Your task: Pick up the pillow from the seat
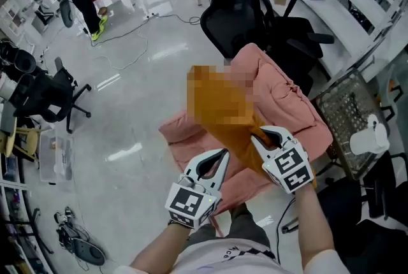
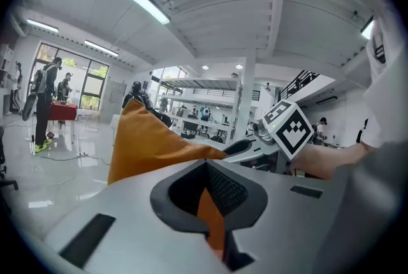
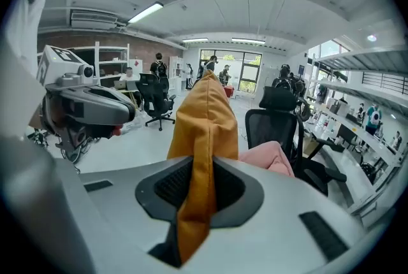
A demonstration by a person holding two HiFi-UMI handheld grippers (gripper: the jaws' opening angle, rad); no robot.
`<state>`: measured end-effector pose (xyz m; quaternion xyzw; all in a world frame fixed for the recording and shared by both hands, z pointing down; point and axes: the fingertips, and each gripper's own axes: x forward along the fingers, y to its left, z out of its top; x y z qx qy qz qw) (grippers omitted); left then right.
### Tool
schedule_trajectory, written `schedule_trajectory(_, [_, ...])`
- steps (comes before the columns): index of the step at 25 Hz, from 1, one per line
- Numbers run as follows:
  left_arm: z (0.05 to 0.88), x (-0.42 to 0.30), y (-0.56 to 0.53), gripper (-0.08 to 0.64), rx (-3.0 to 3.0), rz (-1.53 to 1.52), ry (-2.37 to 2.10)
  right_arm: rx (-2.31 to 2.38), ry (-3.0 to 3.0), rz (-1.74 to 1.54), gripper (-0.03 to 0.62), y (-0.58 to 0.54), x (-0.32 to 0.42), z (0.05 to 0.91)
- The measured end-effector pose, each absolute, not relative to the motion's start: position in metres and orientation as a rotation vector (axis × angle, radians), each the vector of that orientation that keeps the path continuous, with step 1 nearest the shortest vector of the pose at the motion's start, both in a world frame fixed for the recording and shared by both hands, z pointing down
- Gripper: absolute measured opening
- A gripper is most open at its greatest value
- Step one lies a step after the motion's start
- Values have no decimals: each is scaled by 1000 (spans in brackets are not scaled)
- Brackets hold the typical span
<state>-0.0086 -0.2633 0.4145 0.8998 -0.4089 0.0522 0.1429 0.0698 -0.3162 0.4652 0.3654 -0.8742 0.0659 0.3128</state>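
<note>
Left hand-held gripper (image 2: 213,206) and right hand-held gripper (image 3: 196,202) both clamp the pillow (image 1: 233,139). Lift appears in hand; next move calls for carrying it clear of the seat (image 1: 290,107).

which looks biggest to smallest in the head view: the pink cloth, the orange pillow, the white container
1. pink cloth
2. orange pillow: it is raised nearer the camera, so it may look larger than it is
3. white container
</note>
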Motion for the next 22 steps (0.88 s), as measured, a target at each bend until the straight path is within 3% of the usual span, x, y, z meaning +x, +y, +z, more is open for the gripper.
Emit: schedule_trajectory(22, [307, -55, -206, 11, 2779, 11, -1122, 1059, -2328, 44, 74, -248, 13, 331])
